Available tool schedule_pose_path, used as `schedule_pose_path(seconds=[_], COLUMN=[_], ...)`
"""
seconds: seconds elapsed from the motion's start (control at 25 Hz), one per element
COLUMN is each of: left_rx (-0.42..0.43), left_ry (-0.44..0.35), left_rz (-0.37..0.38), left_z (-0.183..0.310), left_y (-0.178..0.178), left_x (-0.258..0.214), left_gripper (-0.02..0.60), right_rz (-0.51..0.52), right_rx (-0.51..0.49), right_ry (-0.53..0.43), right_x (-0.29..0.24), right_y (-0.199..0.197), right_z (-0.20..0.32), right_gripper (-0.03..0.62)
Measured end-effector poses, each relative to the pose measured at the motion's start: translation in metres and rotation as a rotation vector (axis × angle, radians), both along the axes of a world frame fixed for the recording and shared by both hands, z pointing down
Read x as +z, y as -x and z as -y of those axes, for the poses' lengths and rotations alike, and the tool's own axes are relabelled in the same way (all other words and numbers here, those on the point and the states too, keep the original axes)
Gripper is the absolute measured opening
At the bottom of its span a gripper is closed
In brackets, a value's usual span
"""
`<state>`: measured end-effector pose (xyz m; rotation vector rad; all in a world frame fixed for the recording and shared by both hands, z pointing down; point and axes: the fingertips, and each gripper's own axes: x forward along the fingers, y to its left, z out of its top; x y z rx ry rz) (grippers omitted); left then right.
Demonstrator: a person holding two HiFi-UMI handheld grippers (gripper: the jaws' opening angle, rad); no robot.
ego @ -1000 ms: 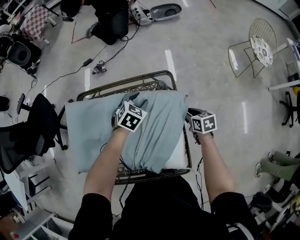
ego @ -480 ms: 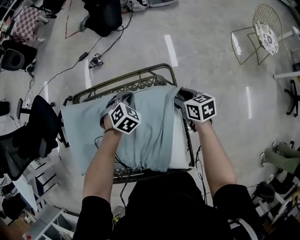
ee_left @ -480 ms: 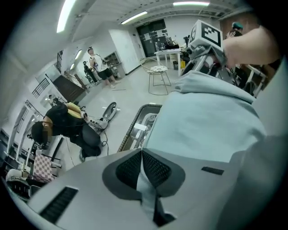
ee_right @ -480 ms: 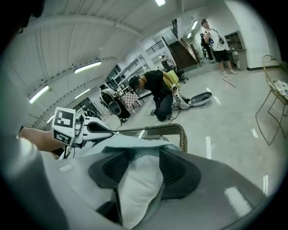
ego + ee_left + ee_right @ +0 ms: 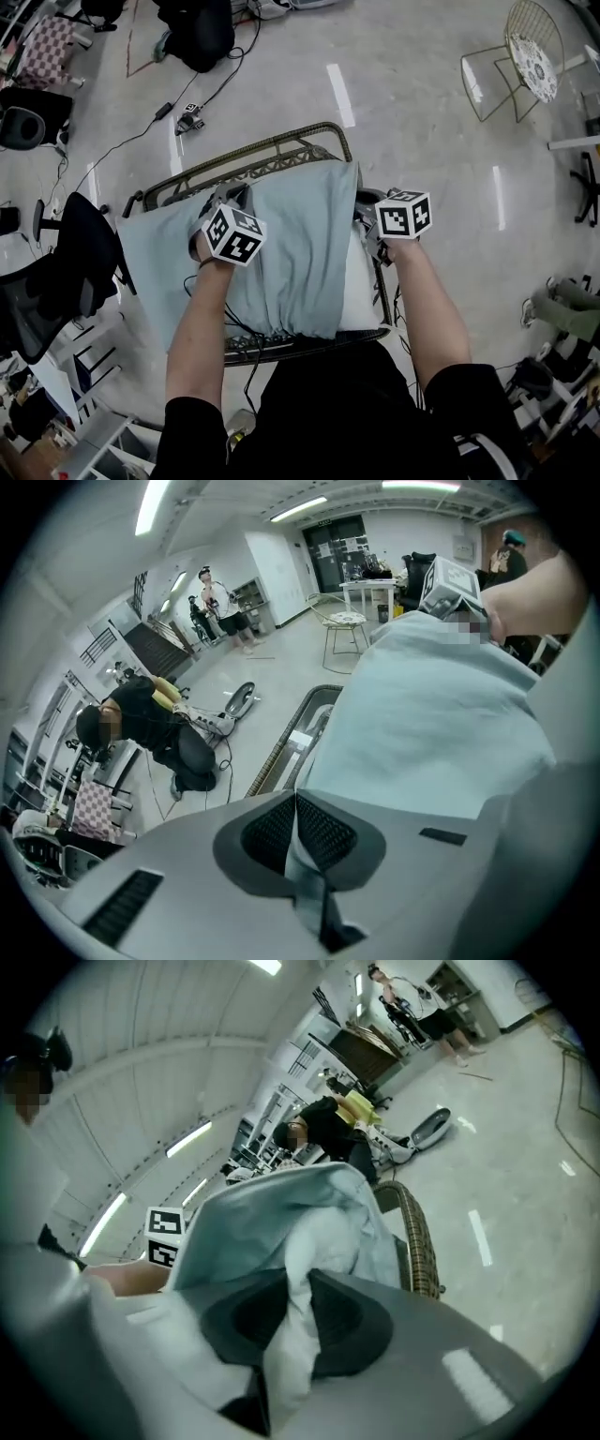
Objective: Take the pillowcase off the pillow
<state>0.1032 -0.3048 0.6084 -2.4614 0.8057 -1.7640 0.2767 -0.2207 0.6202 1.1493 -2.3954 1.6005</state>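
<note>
- My left gripper (image 5: 296, 803): jaws clamped shut on a fold of the blue pillowcase (image 5: 291, 244).
- My right gripper (image 5: 302, 1288): jaws, just closing, pinch the white pillow (image 5: 357, 286).

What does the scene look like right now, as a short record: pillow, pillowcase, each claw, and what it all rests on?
pillow: white, bare along its right side in the head view
pillowcase: light blue, covers most of the pillow
support: wicker seat
left claw: shut on a thin fold of pillowcase
right claw: jaws have just been closing, pinching the pillow's white corner
</note>
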Motion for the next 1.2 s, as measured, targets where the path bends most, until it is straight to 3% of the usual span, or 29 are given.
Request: schedule_pose_path(seconds=[0.12, 0.48, 0.64, 0.72, 0.88, 0.96, 1.04, 1.2], left_rx=[-0.017, -0.117, -0.158, -0.165, -0.106, -0.058, -0.019, 0.037], left_ry=[0.007, 0.014, 0.022, 0.021, -0.011, -0.025, -0.026, 0.004], left_rz=[0.003, -0.013, -0.030, -0.045, -0.035, -0.040, -0.062, -0.077], left_z=[0.002, -0.007, -0.020, -0.026, -0.028, -0.027, -0.026, -0.020], left_y=[0.017, 0.074, 0.104, 0.102, 0.068, 0.050, 0.033, 0.003], left_x=[-0.006, -0.027, -0.034, -0.038, -0.043, -0.044, -0.043, -0.032], left_gripper=[0.006, 0.006, 0.006, 0.006, 0.009, 0.011, 0.033, 0.114], right_rz=[0.042, 0.136, 0.103, 0.001, -0.441, -0.599, -0.686, -0.793], right_rx=[0.005, -0.011, -0.002, -0.038, -0.235, -0.327, -0.409, -0.585], right_ry=[-0.049, -0.052, -0.058, -0.078, -0.134, -0.151, -0.163, -0.219], right_x=[-0.019, -0.050, -0.050, -0.048, -0.037, -0.035, -0.033, -0.032], right_y=[-0.010, -0.035, -0.045, -0.046, -0.051, -0.052, -0.049, -0.033], right_z=[-0.005, -0.031, -0.043, -0.047, -0.047, -0.042, -0.034, -0.011], right_gripper=[0.047, 0.032, 0.031, 0.031, 0.049, 0.085, 0.174, 0.255])
